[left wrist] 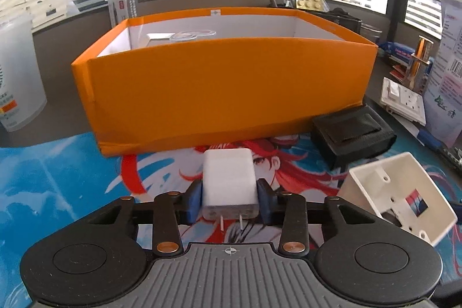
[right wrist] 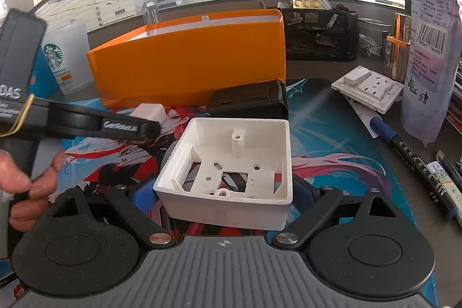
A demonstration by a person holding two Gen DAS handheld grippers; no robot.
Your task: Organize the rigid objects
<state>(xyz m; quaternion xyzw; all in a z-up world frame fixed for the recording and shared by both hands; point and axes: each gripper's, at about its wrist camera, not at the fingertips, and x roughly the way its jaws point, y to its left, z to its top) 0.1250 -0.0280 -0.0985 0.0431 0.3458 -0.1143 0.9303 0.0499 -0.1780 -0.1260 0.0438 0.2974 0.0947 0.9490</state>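
While my left gripper (left wrist: pixel 229 199) clamps the white charger (left wrist: pixel 229 182) just short of the orange box (left wrist: pixel 225 88), a few flat items already lie inside. My right gripper (right wrist: pixel 228 192), spread wide, straddles the white wall box (right wrist: pixel 231 172); whether it grips, I cannot tell, and the black case (right wrist: pixel 251 103) and socket plate (right wrist: pixel 368 90) remain outside.

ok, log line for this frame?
left gripper: shut on charger | right gripper: around junction box, grip unclear | orange box: ahead

White charger (left wrist: pixel 229 181), 2 prongs facing the camera, sits before the open orange box (left wrist: pixel 225 88). White junction box (right wrist: pixel 231 172) lies open-side up, beside a black case (right wrist: pixel 251 101).
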